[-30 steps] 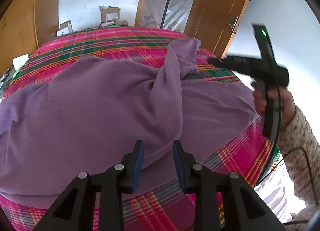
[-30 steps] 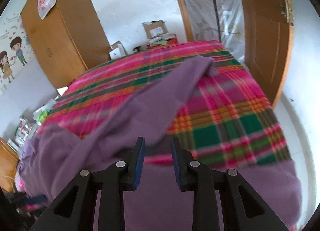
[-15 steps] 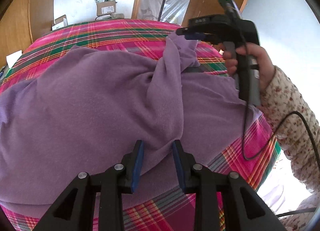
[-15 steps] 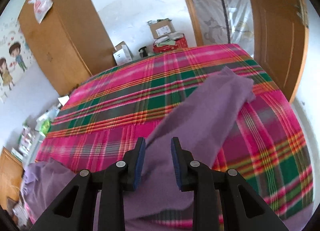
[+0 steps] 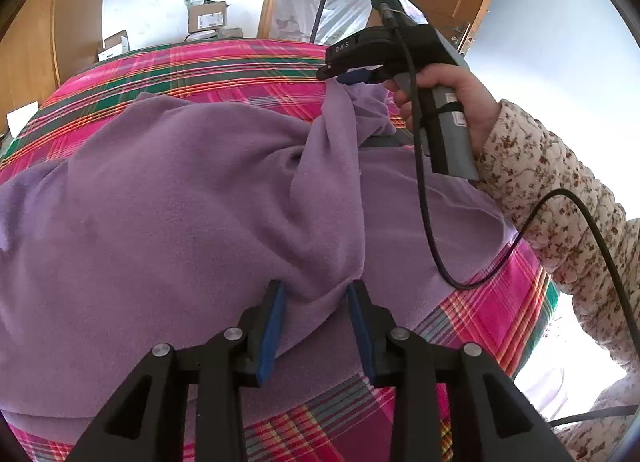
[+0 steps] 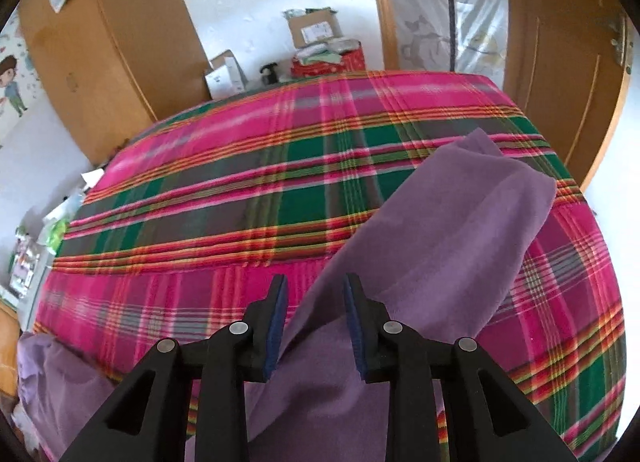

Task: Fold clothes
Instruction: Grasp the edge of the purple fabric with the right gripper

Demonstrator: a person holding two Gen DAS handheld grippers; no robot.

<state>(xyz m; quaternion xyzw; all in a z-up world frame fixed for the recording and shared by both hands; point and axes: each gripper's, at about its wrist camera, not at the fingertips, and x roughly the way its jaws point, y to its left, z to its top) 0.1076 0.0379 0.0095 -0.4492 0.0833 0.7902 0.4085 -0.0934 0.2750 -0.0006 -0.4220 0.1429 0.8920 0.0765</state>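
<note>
Purple fleece garment [image 5: 192,198] lies spread on the pink-and-green plaid bed [image 6: 248,190] — both jaws have just been opening. Left hand-held gripper [image 5: 316,294] straddles a raised fold; right hand-held gripper [image 6: 314,290] straddles the sleeve [image 6: 460,222], part-open.

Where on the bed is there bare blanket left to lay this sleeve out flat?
The widest bare stretch of plaid blanket lies beyond and beside the sleeve, running to the far edge by the boxes. A narrower strip lies on the sleeve's door side. The near half is crowded: the purple garment covers it.
</note>
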